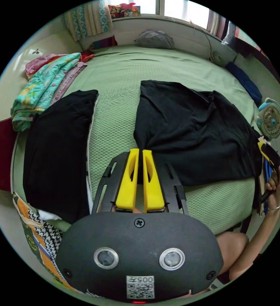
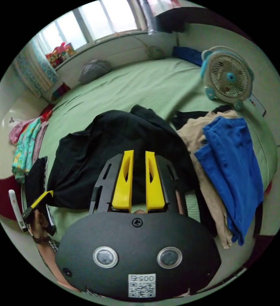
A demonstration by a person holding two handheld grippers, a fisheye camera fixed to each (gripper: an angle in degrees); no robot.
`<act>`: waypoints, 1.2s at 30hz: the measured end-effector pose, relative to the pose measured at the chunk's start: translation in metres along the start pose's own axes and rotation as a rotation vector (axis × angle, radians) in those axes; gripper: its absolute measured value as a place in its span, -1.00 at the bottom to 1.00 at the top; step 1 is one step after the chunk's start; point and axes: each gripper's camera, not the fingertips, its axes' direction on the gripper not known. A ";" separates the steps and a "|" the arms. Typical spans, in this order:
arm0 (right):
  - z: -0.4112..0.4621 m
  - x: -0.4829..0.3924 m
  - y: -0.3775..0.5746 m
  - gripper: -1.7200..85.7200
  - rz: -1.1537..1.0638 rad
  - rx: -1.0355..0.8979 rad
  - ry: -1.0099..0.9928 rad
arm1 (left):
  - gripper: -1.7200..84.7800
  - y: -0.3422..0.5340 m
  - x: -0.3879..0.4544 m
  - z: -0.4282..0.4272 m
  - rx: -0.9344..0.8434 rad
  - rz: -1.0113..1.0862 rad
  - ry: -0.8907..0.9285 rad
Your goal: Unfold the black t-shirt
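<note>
The black t-shirt (image 1: 191,130) lies rumpled and partly folded on the green bed (image 1: 114,127). In the left gripper view my left gripper (image 1: 139,153) hovers at the shirt's near left corner, its yellow jaws shut with nothing between them. A hand holds my right gripper (image 1: 270,156) at the shirt's right edge. In the right gripper view the black t-shirt (image 2: 114,143) lies under my right gripper (image 2: 139,154), whose jaws stand a narrow gap apart and grip nothing. My left gripper (image 2: 39,204) is at the lower left, held by a hand.
A second black garment (image 1: 57,149) lies folded to the left. Colourful clothes (image 1: 44,86) are piled beyond it. A blue garment (image 2: 235,165) and a beige one (image 2: 191,134) lie to the right, near a small fan (image 2: 229,78). A grey pillow (image 1: 154,40) sits below the window.
</note>
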 end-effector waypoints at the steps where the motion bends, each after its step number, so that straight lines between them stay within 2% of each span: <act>1: 0.005 -0.012 -0.001 -0.84 -0.032 -0.014 -0.001 | -0.91 0.006 -0.005 -0.004 -0.004 -0.017 -0.023; 8: 0.023 -0.055 0.007 -0.84 -0.130 -0.071 -0.034 | -0.90 0.030 -0.032 -0.016 -0.062 -0.107 0.005; 12: 0.026 -0.061 0.011 -0.84 -0.136 -0.071 -0.014 | -0.93 0.037 -0.036 -0.038 0.026 -0.141 -0.059; 15: 0.029 -0.058 0.012 -0.85 -0.136 -0.075 -0.013 | -0.95 0.035 -0.028 -0.041 0.069 -0.108 -0.001; 23: 0.078 -0.046 0.003 -0.91 -0.084 -0.180 0.088 | -0.86 -0.002 0.022 -0.009 0.004 0.044 0.144; 25: 0.079 -0.042 0.000 -0.95 -0.046 -0.164 0.126 | -0.86 -0.013 0.033 -0.002 -0.019 0.063 0.164; 28: 0.075 -0.044 -0.002 -0.95 -0.039 -0.159 0.081 | -0.86 -0.024 0.045 0.000 -0.040 0.103 0.187; 36: 0.037 -0.085 -0.007 -0.77 -0.183 0.053 0.075 | -0.85 -0.035 0.066 0.004 -0.068 0.215 0.145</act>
